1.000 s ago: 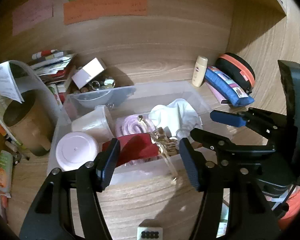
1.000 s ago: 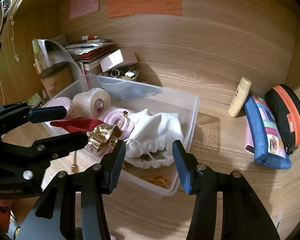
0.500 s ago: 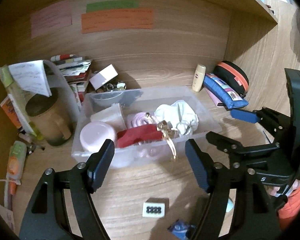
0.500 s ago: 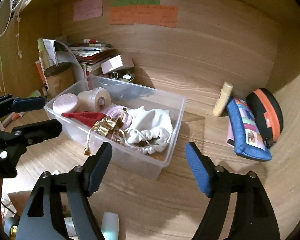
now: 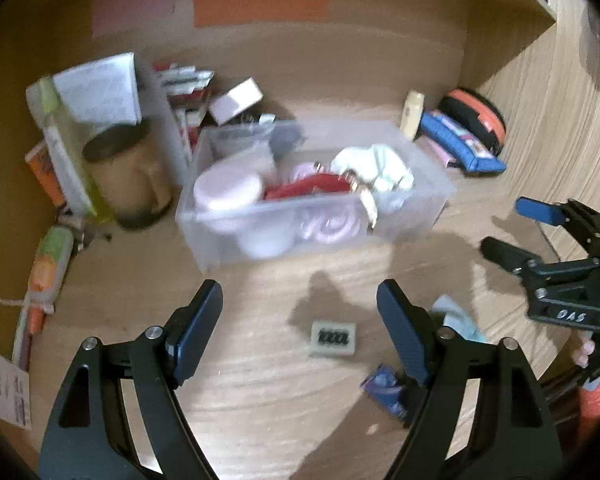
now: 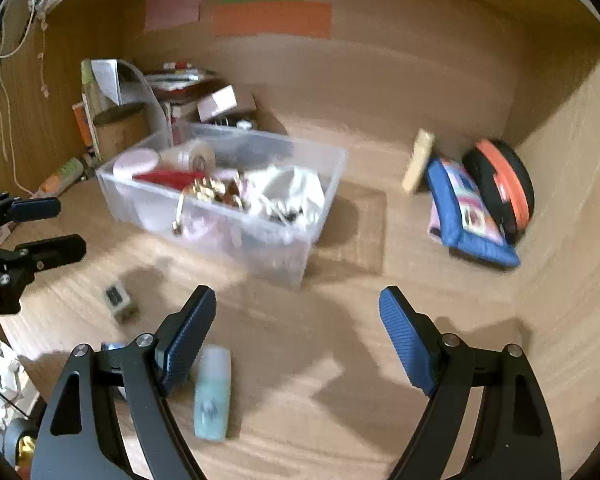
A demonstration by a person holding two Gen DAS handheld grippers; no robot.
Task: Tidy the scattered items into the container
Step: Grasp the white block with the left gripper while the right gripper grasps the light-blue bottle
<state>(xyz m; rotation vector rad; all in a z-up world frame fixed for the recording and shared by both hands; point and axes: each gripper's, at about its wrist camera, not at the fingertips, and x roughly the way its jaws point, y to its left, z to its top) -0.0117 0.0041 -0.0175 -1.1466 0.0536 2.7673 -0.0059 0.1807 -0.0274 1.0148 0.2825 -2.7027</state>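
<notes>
The clear plastic bin [image 5: 312,236] [image 6: 260,240] stands on the wooden desk, holding a red cloth [image 5: 308,190], a white cloth [image 6: 292,188], a pink lid [image 5: 226,192] and a gold trinket [image 6: 204,192]. My left gripper [image 5: 300,300] hovers in front of the bin, its jaws opening with nothing between them. My right gripper [image 6: 298,300] is also back from the bin, jaws opening and empty. A small white block [image 5: 333,338] [image 6: 118,300], a teal tube [image 6: 213,392] and a blue packet [image 5: 384,390] lie loose on the desk near the grippers.
A brown jar [image 5: 128,176] and stacked books [image 5: 184,92] crowd the bin's left. A cream bottle [image 6: 418,160], a blue pouch [image 6: 468,216] and a black-and-orange case [image 6: 500,188] sit at the right by the side wall. An orange-green tube [image 5: 48,268] lies far left.
Both grippers have drawn back from the bin and their jaws have spread wider. The red cloth and gold trinket stay in the bin; loose items on the desk came into view.
</notes>
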